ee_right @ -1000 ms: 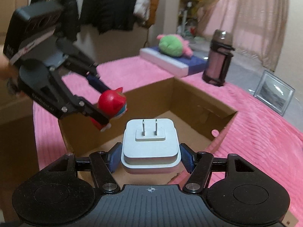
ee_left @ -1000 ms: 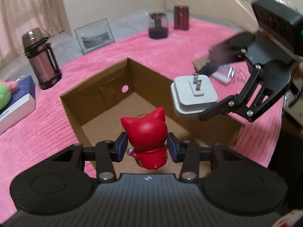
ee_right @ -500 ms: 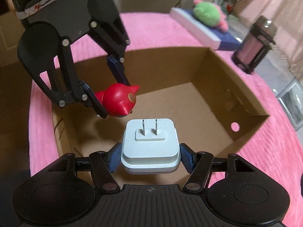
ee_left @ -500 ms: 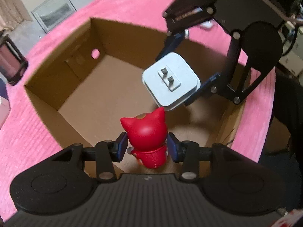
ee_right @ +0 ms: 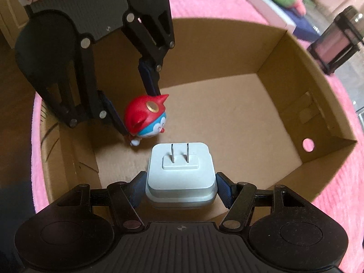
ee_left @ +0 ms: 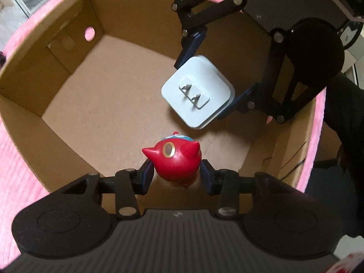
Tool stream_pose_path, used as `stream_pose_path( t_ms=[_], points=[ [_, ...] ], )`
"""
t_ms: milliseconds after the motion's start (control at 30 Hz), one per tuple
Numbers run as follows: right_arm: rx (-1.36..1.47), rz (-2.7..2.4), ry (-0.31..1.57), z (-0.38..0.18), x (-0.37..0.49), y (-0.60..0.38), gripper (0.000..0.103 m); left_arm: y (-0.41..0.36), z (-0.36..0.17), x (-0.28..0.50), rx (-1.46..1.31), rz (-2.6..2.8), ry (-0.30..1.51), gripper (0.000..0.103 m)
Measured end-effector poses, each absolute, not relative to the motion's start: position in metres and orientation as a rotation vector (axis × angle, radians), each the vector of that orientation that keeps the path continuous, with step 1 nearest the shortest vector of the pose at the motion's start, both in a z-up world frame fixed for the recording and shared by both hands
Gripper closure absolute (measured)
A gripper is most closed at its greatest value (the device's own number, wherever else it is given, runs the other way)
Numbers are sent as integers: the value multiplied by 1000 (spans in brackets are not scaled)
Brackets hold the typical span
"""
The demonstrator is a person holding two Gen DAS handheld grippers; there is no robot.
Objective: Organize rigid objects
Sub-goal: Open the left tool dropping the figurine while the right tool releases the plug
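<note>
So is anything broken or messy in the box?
Nothing looks spilled or broken. The cardboard box is bare inside. The left gripper holds the red figurine and the right gripper holds the white plug, both over the box. Dark scribbles mark one box wall.

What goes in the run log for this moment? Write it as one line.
left gripper: shut on red figurine | right gripper: shut on white charger | both inside cardboard box | nothing released

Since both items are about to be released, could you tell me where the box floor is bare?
The cardboard box floor is bare from the middle out to the wall with the round hole. It is crowded at the opposite side, where the red figurine and white charger hang close together.
</note>
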State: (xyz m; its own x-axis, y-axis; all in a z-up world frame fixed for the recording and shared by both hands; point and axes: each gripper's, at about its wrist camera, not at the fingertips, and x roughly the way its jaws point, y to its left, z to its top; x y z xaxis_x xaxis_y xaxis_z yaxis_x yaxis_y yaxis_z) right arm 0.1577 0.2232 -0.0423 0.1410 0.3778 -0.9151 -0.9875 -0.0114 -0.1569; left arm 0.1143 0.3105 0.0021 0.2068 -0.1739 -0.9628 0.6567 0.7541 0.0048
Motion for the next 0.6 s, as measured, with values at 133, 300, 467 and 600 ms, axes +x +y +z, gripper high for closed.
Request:
stream_pose_path(
  t_ms=[133, 300, 467, 600],
  points=[
    [-1034, 1294, 847, -48, 161, 227, 42, 312, -4, 121, 466, -624, 1271, 64],
    [-1042, 1297, 871, -55, 167, 228, 42, 311, -3, 121, 469, -630, 1281, 64],
    [-1054, 1288, 900, -55, 172, 232, 42, 312, -5, 121, 453, -634, 1295, 64],
    [-1042, 1289, 883, -53, 172, 230, 42, 317, -6, 122, 434, -624, 1282, 64]
  ],
)
